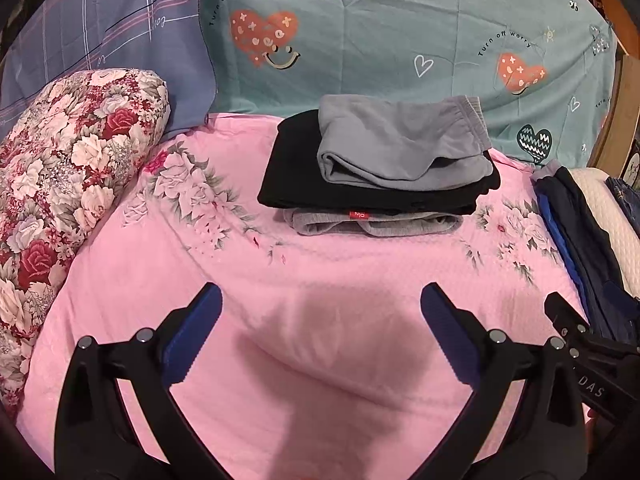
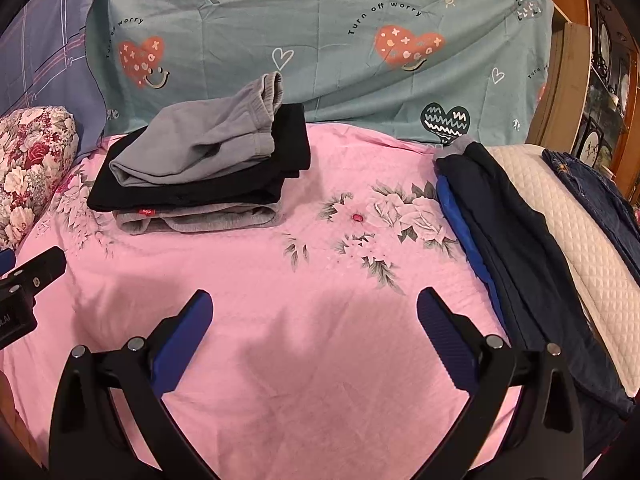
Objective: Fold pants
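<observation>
a pink floral bedsheet (image 1: 304, 320) is seen over two hand-held grippers. the left hand-held gripper (image 1: 320, 336) and the right hand-held gripper (image 2: 314, 336) are both spread wide, with nothing held. three folded pants are stacked at the far side: a grey fleece pair (image 2: 200, 148) on a black pair (image 2: 192, 188) on a heathered grey pair (image 2: 208, 218). dark navy pants (image 2: 520, 248) are laid unfolded along the right edge, judged to be what is left.

Soft matt fleece pants (image 1: 400, 148) on pink textured cotton bedsheet (image 1: 320, 272)
</observation>
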A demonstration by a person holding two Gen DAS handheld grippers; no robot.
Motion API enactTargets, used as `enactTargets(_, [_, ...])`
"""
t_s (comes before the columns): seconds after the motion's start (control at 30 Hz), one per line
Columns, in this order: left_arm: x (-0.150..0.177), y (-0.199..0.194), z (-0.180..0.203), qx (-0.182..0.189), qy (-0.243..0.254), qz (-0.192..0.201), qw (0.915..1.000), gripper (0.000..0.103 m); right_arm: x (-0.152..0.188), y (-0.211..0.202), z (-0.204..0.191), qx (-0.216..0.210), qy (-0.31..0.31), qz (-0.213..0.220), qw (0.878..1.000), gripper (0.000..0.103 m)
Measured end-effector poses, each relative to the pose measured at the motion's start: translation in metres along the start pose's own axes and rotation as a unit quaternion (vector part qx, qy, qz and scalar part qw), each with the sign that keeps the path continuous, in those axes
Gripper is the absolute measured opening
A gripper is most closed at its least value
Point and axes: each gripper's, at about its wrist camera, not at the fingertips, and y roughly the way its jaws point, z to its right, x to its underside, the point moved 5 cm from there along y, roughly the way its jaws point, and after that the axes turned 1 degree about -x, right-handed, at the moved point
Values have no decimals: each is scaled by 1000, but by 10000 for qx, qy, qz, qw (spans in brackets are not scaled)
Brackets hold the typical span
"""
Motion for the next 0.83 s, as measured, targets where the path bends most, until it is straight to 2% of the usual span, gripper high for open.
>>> enactTargets(0.83, [4,6,2,143,-63,-179,9997,101,1,-2,-3,-83,-74,-13,9999,102])
